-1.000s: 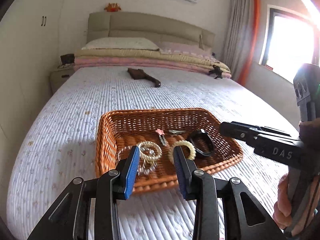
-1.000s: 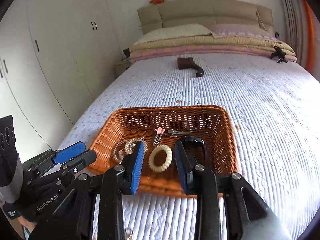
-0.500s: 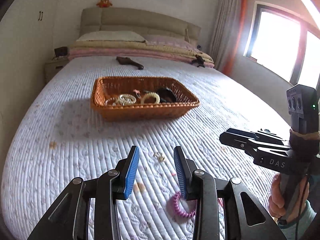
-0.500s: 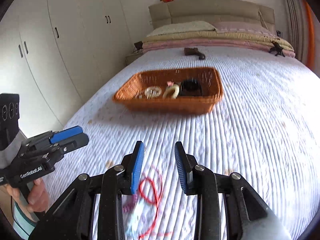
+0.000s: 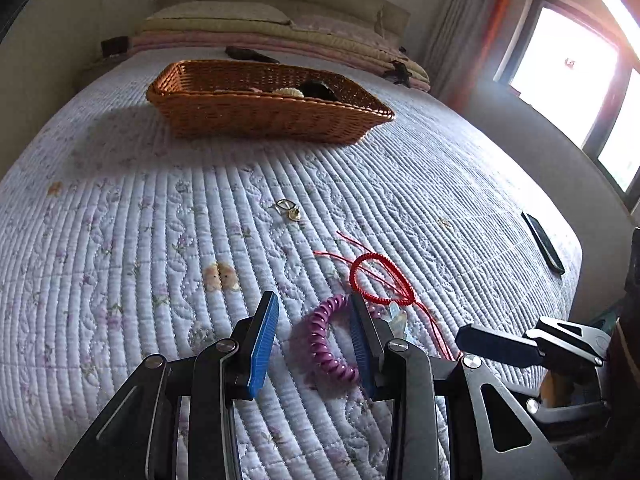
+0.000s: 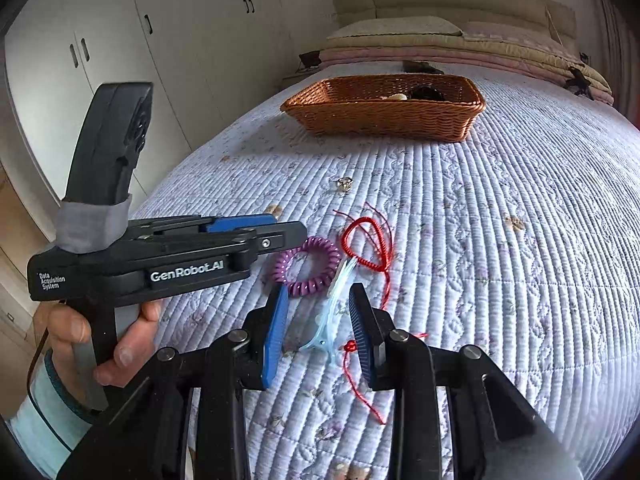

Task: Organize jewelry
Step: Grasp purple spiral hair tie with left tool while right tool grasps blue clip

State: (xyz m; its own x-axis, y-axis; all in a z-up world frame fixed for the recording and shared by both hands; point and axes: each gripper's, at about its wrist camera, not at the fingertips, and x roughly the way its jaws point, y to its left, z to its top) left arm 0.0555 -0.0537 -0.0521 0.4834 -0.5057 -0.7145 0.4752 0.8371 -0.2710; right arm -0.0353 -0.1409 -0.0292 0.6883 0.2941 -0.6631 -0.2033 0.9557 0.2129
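A wicker basket [image 5: 264, 116] [image 6: 384, 120] with several hair ties and clips in it sits far up the bed. On the quilt near me lie a purple spiral hair tie [image 5: 322, 344] [image 6: 306, 266], a red string bracelet [image 5: 380, 278] [image 6: 366, 246], a pale blue hair clip [image 6: 332, 312] [image 5: 398, 320] and small gold earrings [image 5: 288, 209] [image 6: 344, 183]. My left gripper [image 5: 314, 344] is open, low over the purple tie. My right gripper [image 6: 320, 332] is open with the blue clip lying between its fingers.
A dark phone [image 5: 543, 242] lies near the bed's right edge. Pillows and folded blankets [image 6: 460, 46] are at the headboard, with a dark object [image 5: 250, 54] behind the basket. White wardrobes [image 6: 120, 60] stand on the left, a window [image 5: 576, 68] on the right.
Both grippers have pulled back from over the basket and come down low to the near end of the bed, over the loose jewelry. Both stay open and empty.
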